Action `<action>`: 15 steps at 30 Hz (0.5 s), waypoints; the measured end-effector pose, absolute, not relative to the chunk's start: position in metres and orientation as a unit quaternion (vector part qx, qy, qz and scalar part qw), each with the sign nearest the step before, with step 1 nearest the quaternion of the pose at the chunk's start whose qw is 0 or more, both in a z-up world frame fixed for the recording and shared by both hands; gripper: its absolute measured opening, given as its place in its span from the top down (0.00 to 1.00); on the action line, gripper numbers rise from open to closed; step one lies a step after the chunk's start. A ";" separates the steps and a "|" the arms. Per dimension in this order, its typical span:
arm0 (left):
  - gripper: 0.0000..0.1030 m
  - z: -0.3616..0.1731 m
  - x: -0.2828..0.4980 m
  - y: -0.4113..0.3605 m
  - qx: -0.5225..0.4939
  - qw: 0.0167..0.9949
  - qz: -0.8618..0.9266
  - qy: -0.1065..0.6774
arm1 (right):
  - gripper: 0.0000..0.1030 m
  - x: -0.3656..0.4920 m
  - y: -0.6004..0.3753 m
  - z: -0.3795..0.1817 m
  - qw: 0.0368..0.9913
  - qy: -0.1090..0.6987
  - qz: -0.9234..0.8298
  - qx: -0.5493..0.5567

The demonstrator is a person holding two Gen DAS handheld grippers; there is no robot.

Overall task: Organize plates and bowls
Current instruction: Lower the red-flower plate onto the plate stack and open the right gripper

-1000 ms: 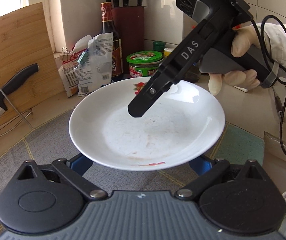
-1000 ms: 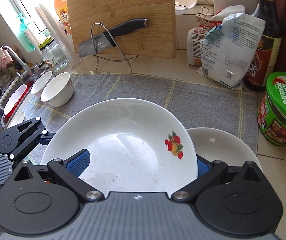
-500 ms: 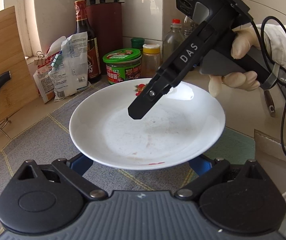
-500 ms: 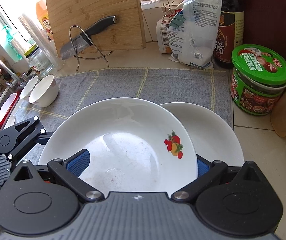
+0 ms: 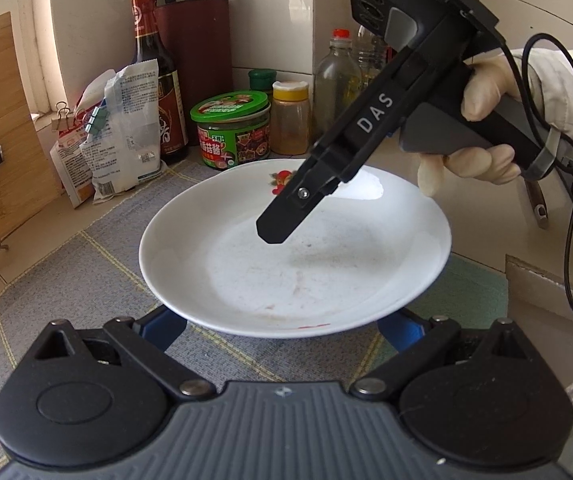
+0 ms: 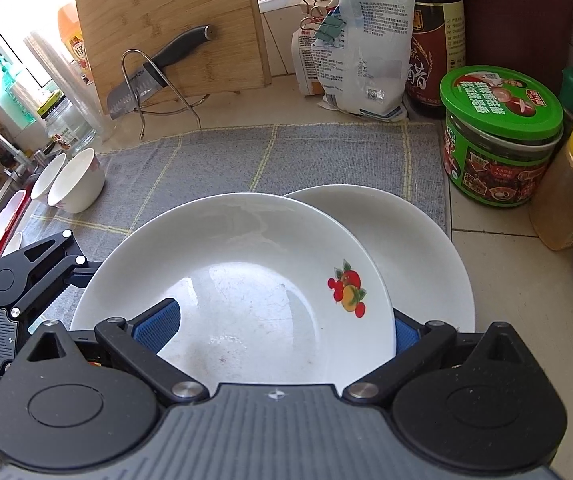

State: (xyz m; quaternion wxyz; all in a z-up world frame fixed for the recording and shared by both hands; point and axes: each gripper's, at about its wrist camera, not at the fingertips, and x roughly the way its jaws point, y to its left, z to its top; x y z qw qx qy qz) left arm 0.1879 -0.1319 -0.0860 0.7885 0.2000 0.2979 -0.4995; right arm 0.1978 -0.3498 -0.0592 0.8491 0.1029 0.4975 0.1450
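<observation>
A fruit-printed plate [image 6: 246,280] is grasped by both the left hand-held gripper [image 5: 282,320] and the right hand-held gripper [image 6: 282,328]. It is held partly over a plain plate [image 6: 418,248] on the grey mat [image 6: 286,156].

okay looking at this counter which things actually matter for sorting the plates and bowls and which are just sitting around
Part of the job:
fruit-print plate, held at its rim by both grippers
plain plate partly beneath it
two bowls at the mat's far left

Just lying about:
cutting board
knife
clipped bags
dark sauce bottle
green-lidded jar
yellow-capped jar
</observation>
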 end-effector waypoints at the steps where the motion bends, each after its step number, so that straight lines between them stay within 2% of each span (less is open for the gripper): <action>1: 0.03 -0.086 0.188 -0.132 0.200 0.788 -0.499 0.298 | 0.00 0.198 -0.350 -0.060 0.849 0.498 0.144 0.103; 15: 0.03 -0.090 0.192 -0.135 0.202 0.786 -0.497 0.307 | 0.00 0.203 -0.350 -0.071 0.843 0.508 0.140 0.106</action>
